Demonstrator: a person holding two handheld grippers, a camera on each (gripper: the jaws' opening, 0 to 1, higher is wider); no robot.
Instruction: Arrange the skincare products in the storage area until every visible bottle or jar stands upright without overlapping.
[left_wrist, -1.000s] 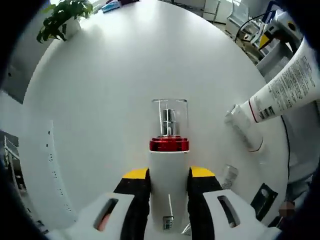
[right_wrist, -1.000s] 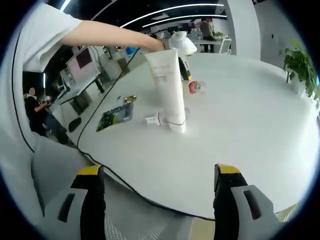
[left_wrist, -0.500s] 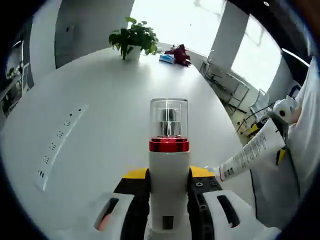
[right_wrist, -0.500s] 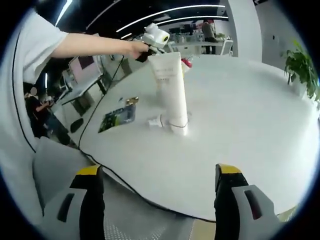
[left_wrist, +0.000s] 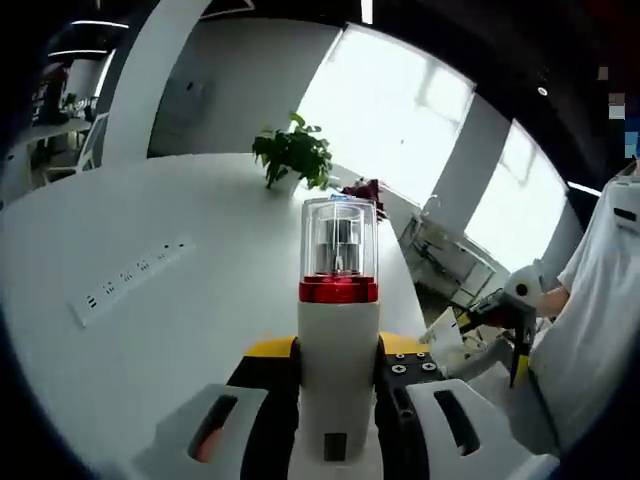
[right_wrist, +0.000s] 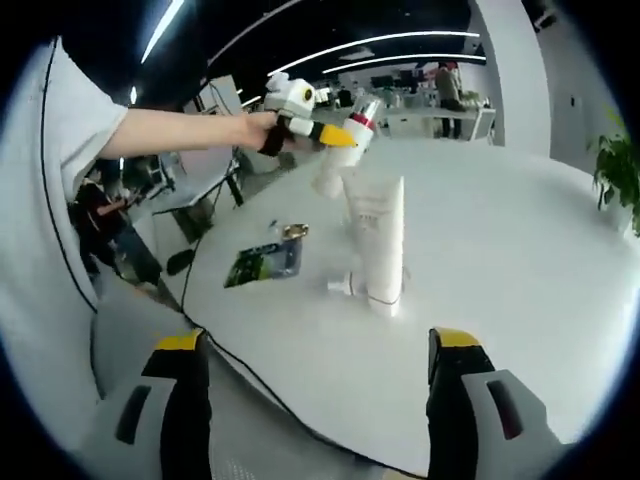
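The rigid, slippery-looking pump bottle (left_wrist: 338, 330) was clamped low by the left tongs (left_wrist: 338, 365); the right tongs (right_wrist: 315, 365) gaped empty, the soft tube (right_wrist: 381, 245) at twelve o'clock.

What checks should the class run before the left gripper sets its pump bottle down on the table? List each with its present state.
1. Left gripper shut firmly on the pump bottle: ok.
2. Clear cap on the bottle: ok.
3. Bottle lifted off the white table: ok, seen in the right gripper view.
4. White tube standing cap down: ok.
5. Small white item lying beside the tube: not ok, it is not upright.
6. Right gripper open and free: ok.
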